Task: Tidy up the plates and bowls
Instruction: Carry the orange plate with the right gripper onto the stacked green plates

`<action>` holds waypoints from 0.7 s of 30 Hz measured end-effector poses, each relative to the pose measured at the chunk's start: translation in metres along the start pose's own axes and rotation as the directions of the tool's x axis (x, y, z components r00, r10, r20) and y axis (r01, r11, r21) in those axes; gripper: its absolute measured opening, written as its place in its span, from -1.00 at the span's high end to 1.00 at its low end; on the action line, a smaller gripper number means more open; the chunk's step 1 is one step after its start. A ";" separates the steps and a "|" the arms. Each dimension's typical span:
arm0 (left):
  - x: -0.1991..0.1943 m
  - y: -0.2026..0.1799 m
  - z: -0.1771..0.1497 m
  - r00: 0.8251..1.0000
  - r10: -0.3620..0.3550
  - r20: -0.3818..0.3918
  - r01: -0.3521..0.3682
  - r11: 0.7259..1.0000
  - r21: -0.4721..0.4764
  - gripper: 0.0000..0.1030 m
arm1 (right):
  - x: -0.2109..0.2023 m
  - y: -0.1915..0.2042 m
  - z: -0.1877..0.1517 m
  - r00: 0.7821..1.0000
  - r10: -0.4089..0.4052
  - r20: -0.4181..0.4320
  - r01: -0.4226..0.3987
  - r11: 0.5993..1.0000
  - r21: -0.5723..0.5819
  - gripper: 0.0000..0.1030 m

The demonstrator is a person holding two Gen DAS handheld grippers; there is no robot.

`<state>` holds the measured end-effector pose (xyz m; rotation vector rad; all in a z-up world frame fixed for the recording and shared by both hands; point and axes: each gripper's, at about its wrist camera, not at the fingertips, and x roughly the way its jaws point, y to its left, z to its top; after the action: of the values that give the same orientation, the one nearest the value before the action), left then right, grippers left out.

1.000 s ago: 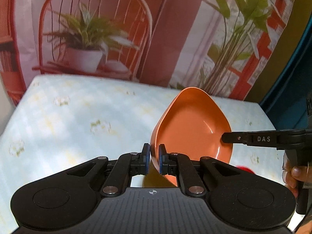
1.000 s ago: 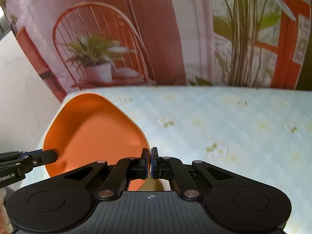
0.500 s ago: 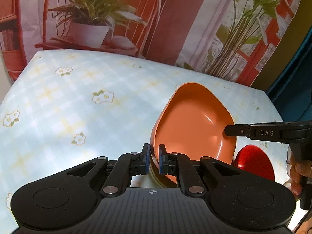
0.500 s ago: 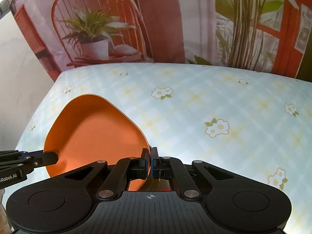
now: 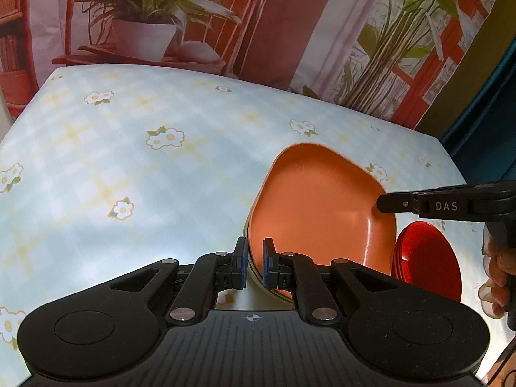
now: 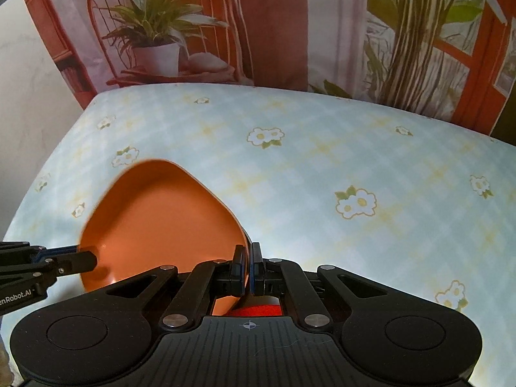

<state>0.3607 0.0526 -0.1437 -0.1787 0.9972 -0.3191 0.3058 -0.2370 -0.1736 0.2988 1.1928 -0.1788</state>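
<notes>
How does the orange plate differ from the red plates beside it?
The orange plate is squarish, tilted and gripped at opposite rims by the left gripper and right gripper; the red plates are round, darker, stacked and ungripped. Both are plain and glossy.

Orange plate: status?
Both hand-held grippers, left and right, shut on orange plate rim. Plate tilted, low over table. Red plates beside it.

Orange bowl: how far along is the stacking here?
Done: red plates sit stacked on the table. In hand: left gripper and right gripper each clamp the orange bowl rim, just above another dish. Left: release it.
</notes>
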 end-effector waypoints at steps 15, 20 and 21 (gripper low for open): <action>-0.004 0.007 -0.002 1.000 -0.009 0.008 0.010 0.999 -0.031 0.79 | -0.007 -0.001 0.007 0.999 0.014 0.047 -0.015 1.000 0.018 0.89; -0.004 0.009 -0.001 1.000 -0.016 0.013 0.016 0.999 -0.039 0.78 | -0.002 -0.009 0.006 0.999 0.030 0.036 -0.032 0.999 0.039 0.98; -0.005 0.009 -0.001 1.000 -0.017 0.013 0.018 0.999 -0.040 0.78 | -0.001 -0.009 0.006 0.999 0.031 0.034 -0.032 0.999 0.042 0.98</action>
<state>0.3592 0.0627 -0.1433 -0.2254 0.9907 -0.3137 0.3077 -0.2477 -0.1722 0.3510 1.1519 -0.1814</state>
